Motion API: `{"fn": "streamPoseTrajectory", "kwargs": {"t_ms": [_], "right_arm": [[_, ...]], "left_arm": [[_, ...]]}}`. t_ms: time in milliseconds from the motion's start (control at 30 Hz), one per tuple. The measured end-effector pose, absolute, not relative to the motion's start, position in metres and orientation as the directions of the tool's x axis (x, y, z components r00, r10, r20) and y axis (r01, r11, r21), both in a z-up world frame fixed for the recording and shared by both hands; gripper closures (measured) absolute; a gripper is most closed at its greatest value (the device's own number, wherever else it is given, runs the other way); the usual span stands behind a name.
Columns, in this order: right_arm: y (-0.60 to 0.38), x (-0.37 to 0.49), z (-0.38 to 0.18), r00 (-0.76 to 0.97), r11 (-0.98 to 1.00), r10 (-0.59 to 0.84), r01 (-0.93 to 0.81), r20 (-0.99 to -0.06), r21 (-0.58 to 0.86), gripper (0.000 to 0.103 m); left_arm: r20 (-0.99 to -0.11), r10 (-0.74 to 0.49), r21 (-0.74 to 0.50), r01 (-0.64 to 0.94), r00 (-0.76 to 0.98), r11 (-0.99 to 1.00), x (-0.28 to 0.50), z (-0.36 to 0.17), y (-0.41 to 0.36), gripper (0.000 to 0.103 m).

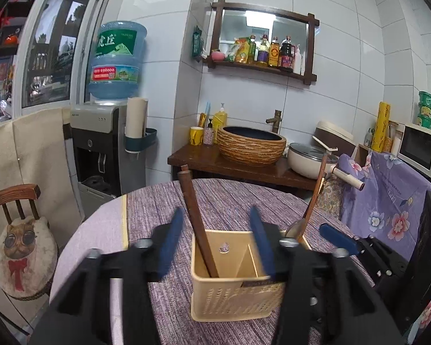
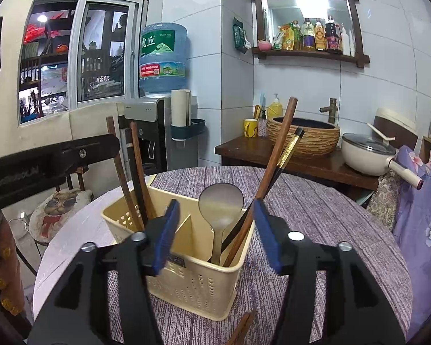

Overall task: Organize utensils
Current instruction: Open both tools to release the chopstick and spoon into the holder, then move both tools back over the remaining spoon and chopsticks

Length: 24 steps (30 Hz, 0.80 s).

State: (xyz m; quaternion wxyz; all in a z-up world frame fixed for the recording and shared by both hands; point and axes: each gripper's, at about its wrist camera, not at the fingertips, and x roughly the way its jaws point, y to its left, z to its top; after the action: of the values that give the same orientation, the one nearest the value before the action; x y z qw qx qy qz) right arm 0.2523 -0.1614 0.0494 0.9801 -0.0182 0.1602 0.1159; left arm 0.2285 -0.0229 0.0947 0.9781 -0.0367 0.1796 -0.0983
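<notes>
A cream perforated utensil caddy (image 1: 232, 293) (image 2: 198, 284) with two compartments stands on the purple-clothed round table (image 1: 221, 198). Its left compartment holds brown wooden chopsticks (image 1: 195, 218) (image 2: 135, 178). Its right compartment holds a metal spoon (image 2: 219, 207), a wooden-handled utensil (image 2: 270, 172) and black chopsticks with gold tips (image 2: 287, 152). My left gripper (image 1: 217, 241) is open over the caddy's left compartment, empty. My right gripper (image 2: 215, 235) is open just in front of the caddy, empty. More brown chopsticks (image 2: 241, 330) lie on the cloth between its arms.
A cat-cushion chair (image 1: 26, 253) stands left of the table. Behind are a water dispenser (image 1: 103, 143), a wooden counter with a woven basin (image 1: 250, 143), a white pot (image 1: 310, 161) and a floral-covered chair (image 1: 393, 198) at the right.
</notes>
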Motion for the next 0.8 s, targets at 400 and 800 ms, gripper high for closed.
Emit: {"fn": "streamPoseTrajectory", "kwargs": {"t_ms": [400,800], "right_arm": [[-0.194,0.212,0.003,0.83,0.983,0.167,-0.182,-0.531,0.025,0.041],[-0.201,0.211,-0.073,0.644,0.987,0.157,-0.113,-0.748,0.11,0.056]], "left_arm": [[-0.505,-0.202,-0.138,0.153,0.839,0.979,0.183,0.031,-0.002,0.042],[-0.644,-0.206,-0.156,0.137,0.736,0.978,0.164,-0.03,-0.005,0.042]]}}
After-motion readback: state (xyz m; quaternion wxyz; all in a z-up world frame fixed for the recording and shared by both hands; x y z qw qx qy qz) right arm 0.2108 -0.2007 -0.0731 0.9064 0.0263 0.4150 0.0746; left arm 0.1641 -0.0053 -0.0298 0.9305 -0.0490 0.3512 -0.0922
